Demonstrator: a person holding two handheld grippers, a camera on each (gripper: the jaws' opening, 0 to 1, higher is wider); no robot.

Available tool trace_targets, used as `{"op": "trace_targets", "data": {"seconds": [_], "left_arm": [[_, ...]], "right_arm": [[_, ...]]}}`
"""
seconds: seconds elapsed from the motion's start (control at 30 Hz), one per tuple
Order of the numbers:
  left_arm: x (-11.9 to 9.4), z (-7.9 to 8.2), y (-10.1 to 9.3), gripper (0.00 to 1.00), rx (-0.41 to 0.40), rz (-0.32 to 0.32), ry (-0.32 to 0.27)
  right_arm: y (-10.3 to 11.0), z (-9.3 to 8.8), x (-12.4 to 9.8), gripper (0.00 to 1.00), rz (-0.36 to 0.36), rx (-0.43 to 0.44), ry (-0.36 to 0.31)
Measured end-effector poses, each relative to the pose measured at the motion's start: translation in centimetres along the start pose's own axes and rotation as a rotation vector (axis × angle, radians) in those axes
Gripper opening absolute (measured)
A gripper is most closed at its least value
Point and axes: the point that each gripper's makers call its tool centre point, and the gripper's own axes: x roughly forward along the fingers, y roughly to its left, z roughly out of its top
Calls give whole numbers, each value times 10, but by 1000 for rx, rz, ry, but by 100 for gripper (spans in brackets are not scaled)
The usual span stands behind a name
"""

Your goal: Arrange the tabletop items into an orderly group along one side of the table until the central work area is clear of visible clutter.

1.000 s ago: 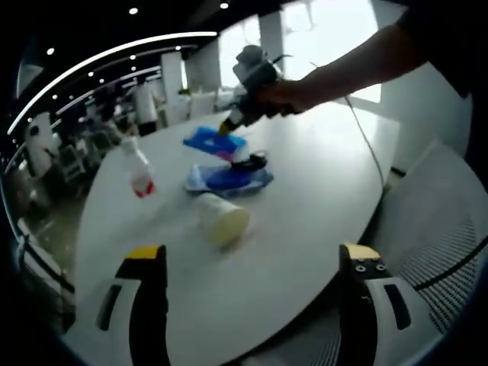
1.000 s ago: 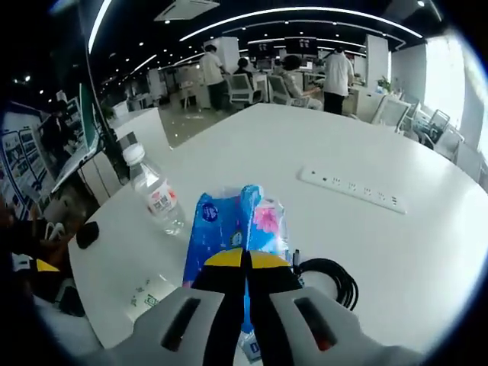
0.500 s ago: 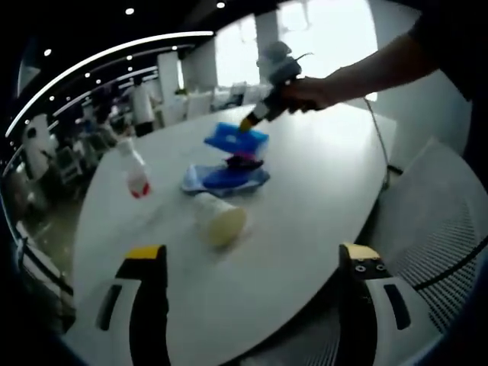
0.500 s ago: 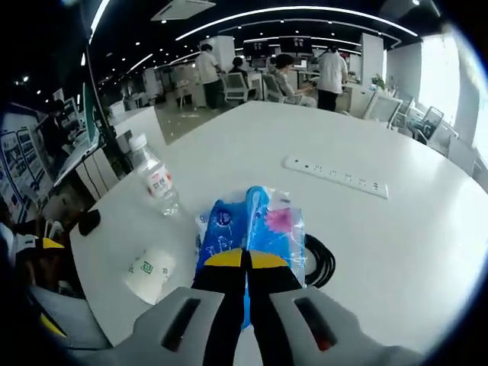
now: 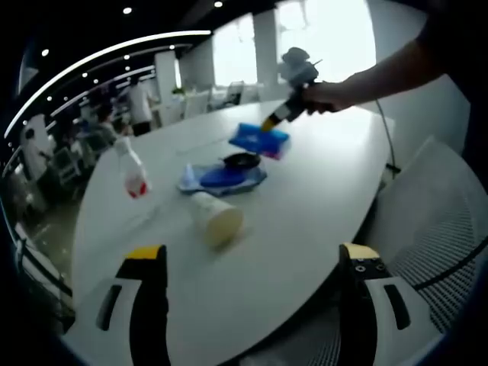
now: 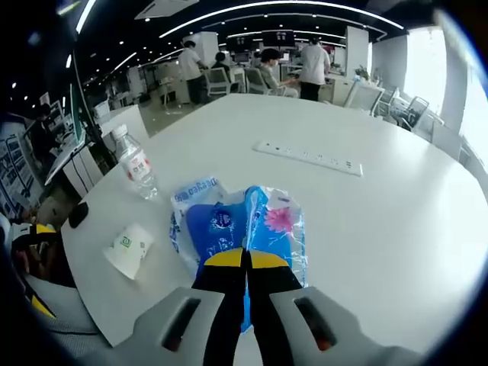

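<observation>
Right gripper (image 6: 245, 259) was clamped on the blue tissue pack (image 6: 263, 244), which I held above the white table (image 6: 396, 229). Left gripper (image 5: 252, 263) hung with jaws wide apart near the tipped paper cup (image 5: 216, 218), bottle (image 5: 133, 169) and blue pouch (image 5: 221, 178)

My right gripper (image 6: 245, 263) had yellow tips on grey jaws, and the tissue pack (image 6: 267, 236) in it was blue with a pink flower. Under it lay a second pack (image 6: 200, 221), clear plastic over blue with white lettering. The bottle (image 6: 135, 162) was clear with a white cap and a red and white label. The paper cup (image 6: 126, 250) was white with a small green mark. The table (image 6: 396, 229) and power strip (image 6: 308, 157) were white. My left gripper (image 5: 255, 263) also had yellow tips.
</observation>
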Motion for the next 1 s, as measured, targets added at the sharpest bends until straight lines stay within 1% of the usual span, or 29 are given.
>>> {"op": "trace_targets", "data": {"seconds": [0.27,0.53,0.77,1.0], "left_arm": [[0,0,1,89,-9,9,-2],[-1,0,2,89,-10,15,-2],[-2,0,5,90,-12,30,-7],[-2,-2,7,90,-18,36,2]], "right_arm": [[-23,-16,-12,0,-52,9,22],[-56,-27,-18,0,-121,38,43],[-75,-31,-16,0,-163,52,56],[-89,-33,-8,0,-192,55,74]]}}
